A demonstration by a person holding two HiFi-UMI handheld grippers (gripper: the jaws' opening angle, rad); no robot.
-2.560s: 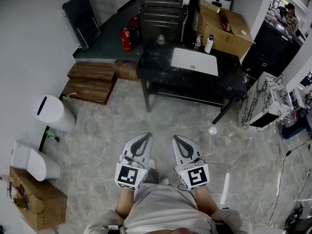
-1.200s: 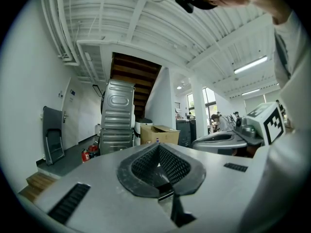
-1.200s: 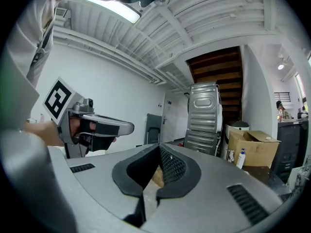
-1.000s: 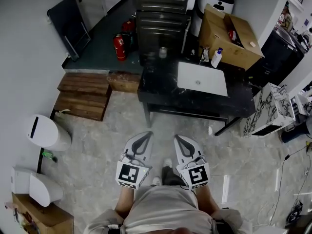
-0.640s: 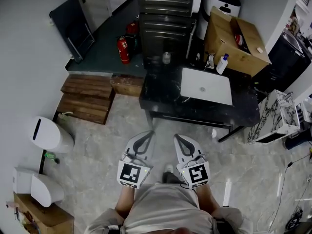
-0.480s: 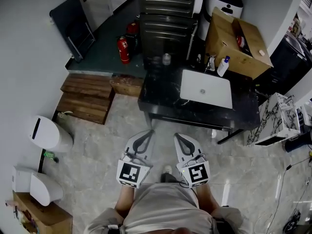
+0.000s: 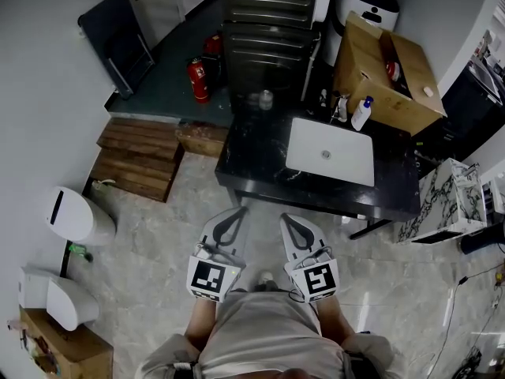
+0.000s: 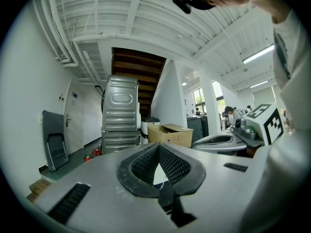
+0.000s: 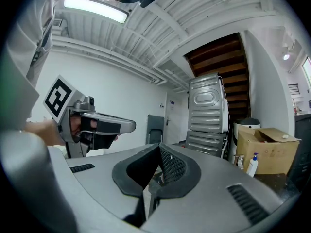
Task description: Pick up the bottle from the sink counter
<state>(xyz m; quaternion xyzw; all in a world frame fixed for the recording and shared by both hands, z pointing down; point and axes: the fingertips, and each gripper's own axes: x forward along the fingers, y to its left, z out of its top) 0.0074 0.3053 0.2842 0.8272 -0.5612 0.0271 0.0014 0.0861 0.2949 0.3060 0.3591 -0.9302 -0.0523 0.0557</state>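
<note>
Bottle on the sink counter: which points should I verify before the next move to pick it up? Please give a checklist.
1. Bottle upright on the sink counter: ok.
2. Jaws apart for grasping: not ok; left gripper and right gripper are both shut, empty.
3. Bottle within reach: probably not ok; it stands at the far edge, the grippers near the front edge.
4. Room around the bottle: cannot tell; small items stand close on its left, a cardboard box behind.

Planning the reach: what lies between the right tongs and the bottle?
In the head view, from the right tongs: bare floor, then the counter and its white sink; the bottle stands past the sink's far right corner.
</note>
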